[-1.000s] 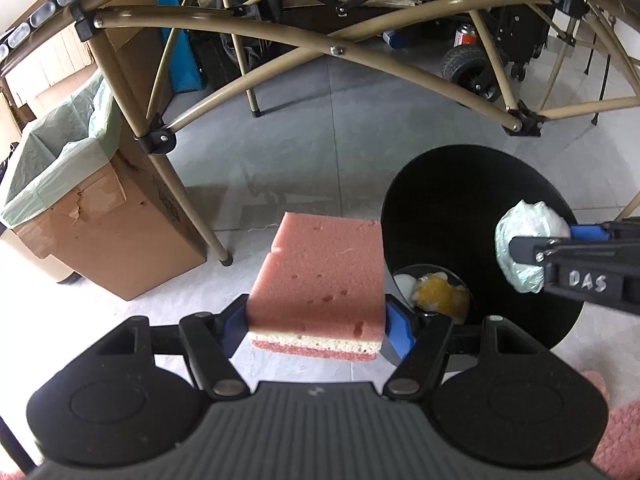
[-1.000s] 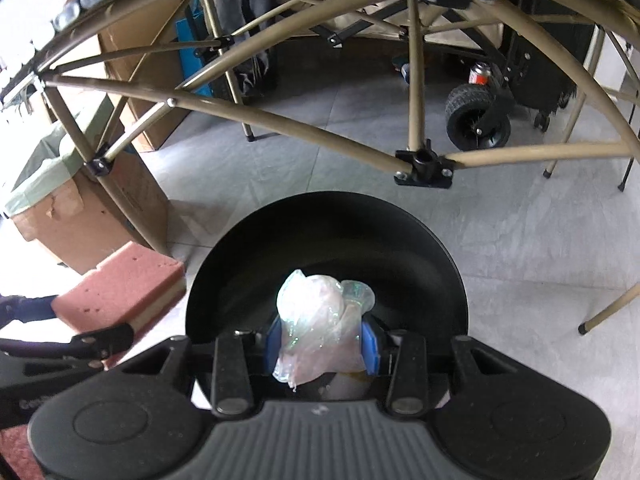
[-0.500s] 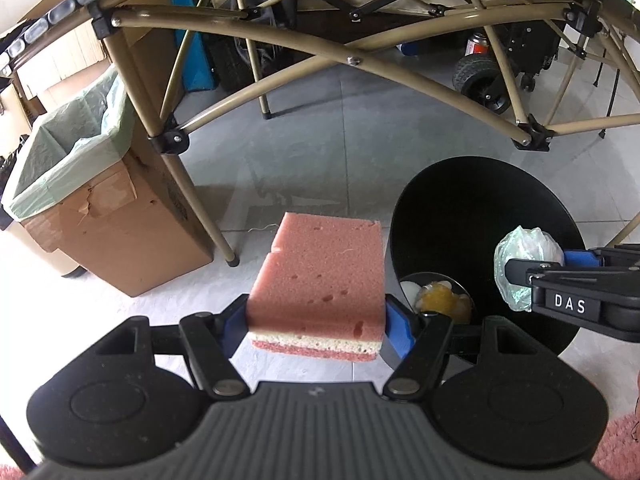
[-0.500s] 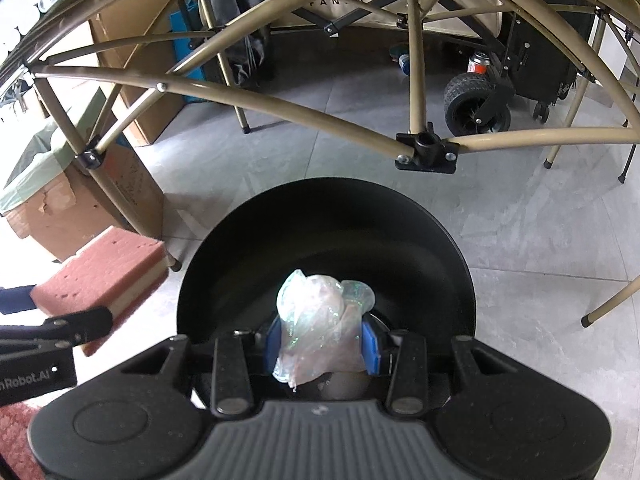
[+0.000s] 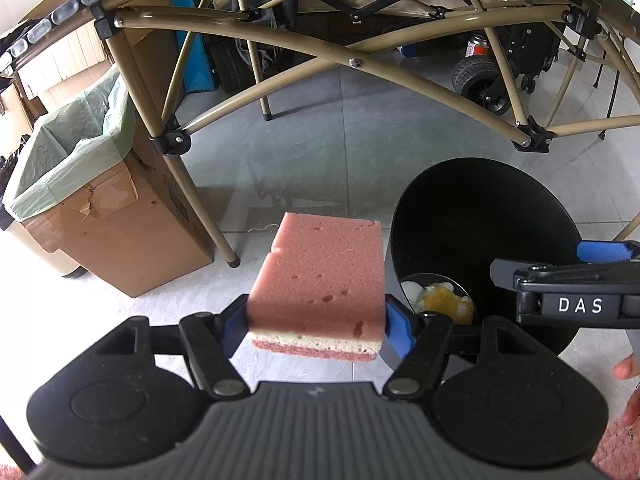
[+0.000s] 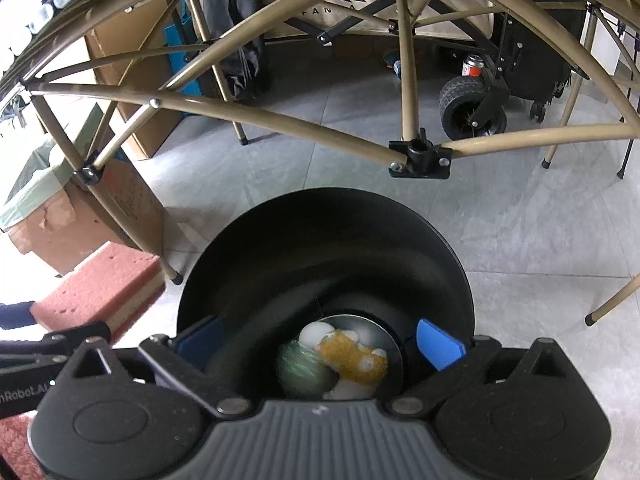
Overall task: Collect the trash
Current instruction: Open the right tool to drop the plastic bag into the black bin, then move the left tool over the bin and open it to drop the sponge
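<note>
My left gripper (image 5: 316, 326) is shut on a pink sponge (image 5: 320, 276) with a pale middle layer, held above the tiled floor. The sponge (image 6: 100, 284) also shows at the left edge of the right wrist view. My right gripper (image 6: 320, 346) hangs over a black round bin (image 6: 324, 248), and its jaws are opening wide with nothing between the blue pads (image 6: 438, 344). A crumpled clear plastic wad (image 6: 304, 368), blurred, lies down in the bin beside yellow and white scraps (image 6: 352, 356). From the left wrist view the right gripper (image 5: 568, 276) reaches over the bin (image 5: 480, 216).
A cardboard box lined with a green bag (image 5: 80, 184) stands at the left on the floor. Tan folding-frame tubes (image 5: 280, 92) cross overhead and a leg (image 5: 230, 258) stands between box and sponge. A wheeled black cart (image 6: 480, 108) sits at the back. A person's fingers (image 5: 628, 368) show at right.
The right gripper's jaws have spread wide and let go of the plastic wad, which dropped into the black bin. The left gripper still holds the sponge in the same place.
</note>
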